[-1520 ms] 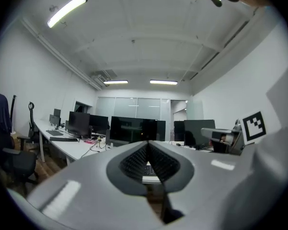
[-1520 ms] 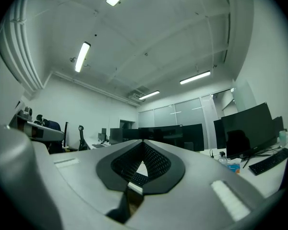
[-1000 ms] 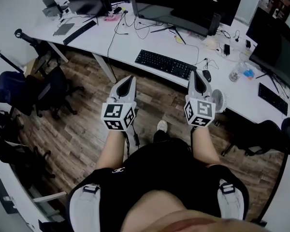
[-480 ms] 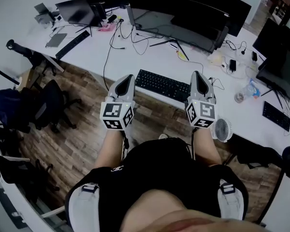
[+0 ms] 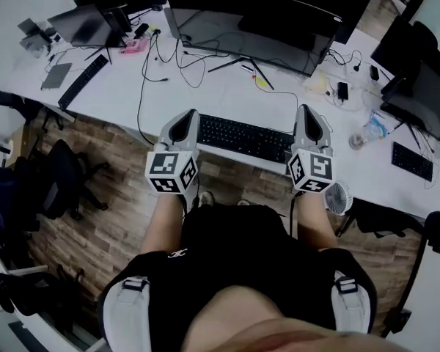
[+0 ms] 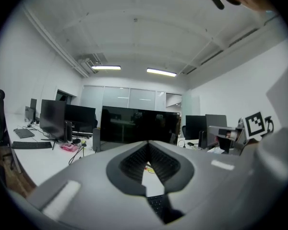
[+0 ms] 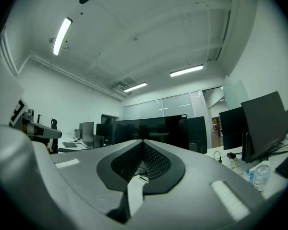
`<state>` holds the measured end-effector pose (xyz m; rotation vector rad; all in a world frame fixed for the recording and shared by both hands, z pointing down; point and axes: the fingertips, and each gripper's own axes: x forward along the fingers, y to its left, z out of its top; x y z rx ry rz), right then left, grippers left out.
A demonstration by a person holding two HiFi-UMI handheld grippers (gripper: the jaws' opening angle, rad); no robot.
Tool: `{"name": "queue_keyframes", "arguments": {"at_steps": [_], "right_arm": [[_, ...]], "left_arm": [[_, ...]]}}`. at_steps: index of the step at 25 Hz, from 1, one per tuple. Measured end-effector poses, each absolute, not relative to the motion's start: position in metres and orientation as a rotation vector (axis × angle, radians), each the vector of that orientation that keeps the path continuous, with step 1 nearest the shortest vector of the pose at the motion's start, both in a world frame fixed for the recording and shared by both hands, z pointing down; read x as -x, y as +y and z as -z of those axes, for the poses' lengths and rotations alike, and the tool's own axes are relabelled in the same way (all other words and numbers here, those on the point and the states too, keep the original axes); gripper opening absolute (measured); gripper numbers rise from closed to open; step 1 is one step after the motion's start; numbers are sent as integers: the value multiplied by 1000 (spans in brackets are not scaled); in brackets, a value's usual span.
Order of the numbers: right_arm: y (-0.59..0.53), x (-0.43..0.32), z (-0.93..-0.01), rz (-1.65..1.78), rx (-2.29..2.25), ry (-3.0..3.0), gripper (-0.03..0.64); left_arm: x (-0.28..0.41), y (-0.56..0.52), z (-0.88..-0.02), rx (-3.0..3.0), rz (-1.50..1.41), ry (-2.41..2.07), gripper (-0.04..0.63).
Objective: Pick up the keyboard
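Keyboard [image 5: 243, 138]: black, full-size, lying flat on the white desk [image 5: 125, 97] close to its front edge, in front of the wide dark monitor [image 5: 242, 24]. In the head view it sits lengthwise between the two grippers.

Left gripper [image 5: 192, 113]: at the keyboard's left end, tip over the desk edge. Jaws fully together, nothing between them. In the left gripper view the closed tip [image 6: 148, 142] points at the monitor, and a strip of keys shows below it through the gap in the gripper body. Whether the gripper touches the keyboard cannot be told.

Right gripper [image 5: 306, 108]: just beside the keyboard's right end, roughly parallel to the left one. Jaws likewise pressed together and empty; the closed tip [image 7: 143, 140] also faces the monitor.

Surroundings: cables [image 5: 183, 53] trail across the desk behind the keyboard. A small white fan [image 5: 339, 196] stands near the right gripper's marker cube. A plastic bottle [image 5: 367, 129] stands further right. A second keyboard [image 5: 81, 81] lies well apart on the far left. Wood floor [image 5: 110, 218] lies below the desk, with a dark office chair [image 5: 55, 178] on it.
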<state>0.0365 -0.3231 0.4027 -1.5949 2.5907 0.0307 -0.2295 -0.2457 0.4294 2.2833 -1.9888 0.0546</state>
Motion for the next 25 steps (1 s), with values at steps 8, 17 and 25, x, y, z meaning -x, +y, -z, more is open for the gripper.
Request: {"name": "queue_keyframes", "arguments": {"at_steps": [8, 17, 25], "right_arm": [[-351, -78, -426, 33, 1861, 2454, -5], [-374, -116, -505, 436, 1958, 2409, 63], [-366, -139, -606, 661, 2156, 2468, 63]], "left_arm": [[252, -294, -442, -2364, -141, -1904, 54], [296, -334, -506, -2299, -291, -1784, 91], [332, -348, -609, -2110, -433, -1639, 104]]}}
